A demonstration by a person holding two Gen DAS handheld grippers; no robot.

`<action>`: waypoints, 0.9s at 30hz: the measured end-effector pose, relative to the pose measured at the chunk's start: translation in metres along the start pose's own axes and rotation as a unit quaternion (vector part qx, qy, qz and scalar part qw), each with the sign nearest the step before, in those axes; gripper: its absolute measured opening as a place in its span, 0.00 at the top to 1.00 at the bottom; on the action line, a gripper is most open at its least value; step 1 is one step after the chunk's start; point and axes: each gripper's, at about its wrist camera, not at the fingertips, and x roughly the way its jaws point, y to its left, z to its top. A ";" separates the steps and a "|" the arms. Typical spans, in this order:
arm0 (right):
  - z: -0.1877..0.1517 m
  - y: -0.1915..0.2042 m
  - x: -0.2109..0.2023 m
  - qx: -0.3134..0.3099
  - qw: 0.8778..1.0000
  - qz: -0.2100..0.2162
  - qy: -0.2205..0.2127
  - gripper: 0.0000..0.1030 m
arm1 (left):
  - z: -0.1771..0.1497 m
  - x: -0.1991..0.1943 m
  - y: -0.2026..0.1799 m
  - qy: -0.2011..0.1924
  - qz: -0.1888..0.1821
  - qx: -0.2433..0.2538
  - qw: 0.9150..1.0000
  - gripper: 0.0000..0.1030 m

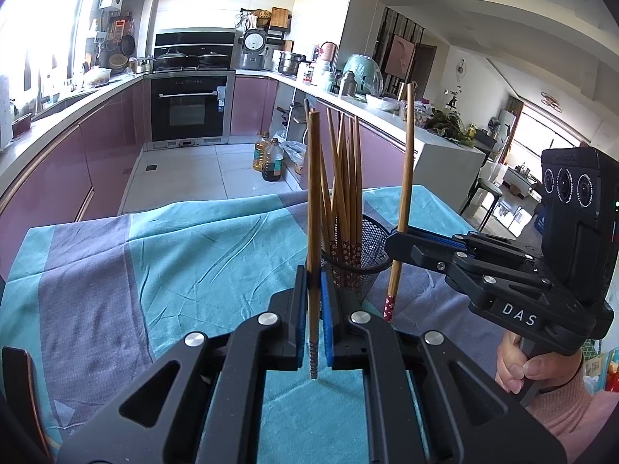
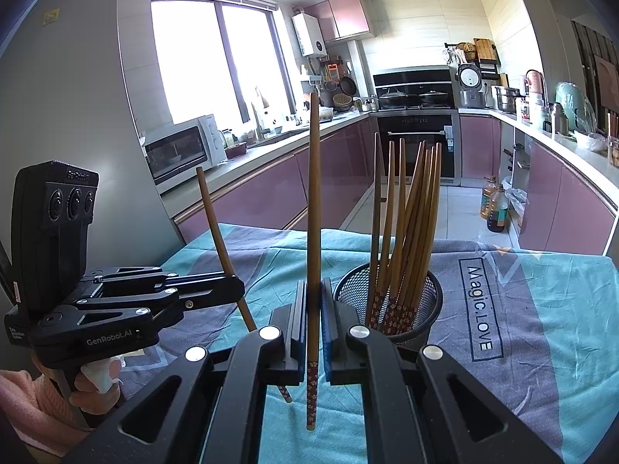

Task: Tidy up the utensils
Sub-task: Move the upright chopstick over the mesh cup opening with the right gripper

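The left gripper (image 1: 314, 309) is clamped on one wooden chopstick (image 1: 314, 208), held upright above the cloth-covered table (image 1: 174, 255). The right gripper (image 2: 314, 321) pinches a second chopstick (image 2: 313, 232) the same way. Between them, the mesh cup (image 2: 421, 290) near the table's far edge holds the other chopsticks (image 2: 406, 224).

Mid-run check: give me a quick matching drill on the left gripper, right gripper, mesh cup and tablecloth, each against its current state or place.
Things:
1. left gripper
2. right gripper
3. mesh cup
4. tablecloth

States:
A. holds a bundle of chopsticks standing on end
B. teal and grey, spread under everything
C. shut on one upright chopstick, to the cup's left in the right wrist view
D. shut on one chopstick, beside the cup's right rim in the left wrist view

Pairs: 1-C, 2-D, 3-A, 4-B
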 end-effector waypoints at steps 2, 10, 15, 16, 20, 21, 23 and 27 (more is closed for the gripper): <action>0.001 0.000 0.000 0.002 1.000 0.002 -0.001 0.94 | 0.002 0.000 0.000 0.000 -0.002 0.000 1.000 0.93; 0.006 -0.002 0.001 -0.002 1.000 0.001 -0.007 0.94 | 0.010 -0.001 -0.001 -0.005 -0.006 0.005 1.000 0.93; 0.010 -0.004 0.002 -0.004 1.000 -0.001 -0.009 0.94 | 0.011 -0.004 0.000 -0.010 -0.009 0.007 1.000 0.93; 0.010 -0.005 0.002 -0.004 1.000 0.000 -0.010 0.94 | 0.012 -0.004 -0.001 -0.010 -0.009 0.008 1.000 0.93; 0.014 -0.007 0.002 -0.004 1.000 -0.001 -0.014 0.94 | 0.017 -0.005 -0.002 -0.013 -0.012 0.009 1.000 0.93; 0.015 -0.008 0.002 -0.004 1.000 -0.001 -0.015 0.94 | 0.017 -0.006 -0.002 -0.014 -0.012 0.010 1.000 0.93; 0.017 -0.009 0.001 -0.004 1.000 -0.001 -0.017 0.94 | 0.018 -0.007 -0.004 -0.016 -0.011 0.013 1.000 0.93; 0.022 -0.009 -0.002 -0.008 1.000 -0.003 -0.024 0.94 | 0.023 -0.009 -0.004 -0.019 -0.016 0.013 1.000 0.93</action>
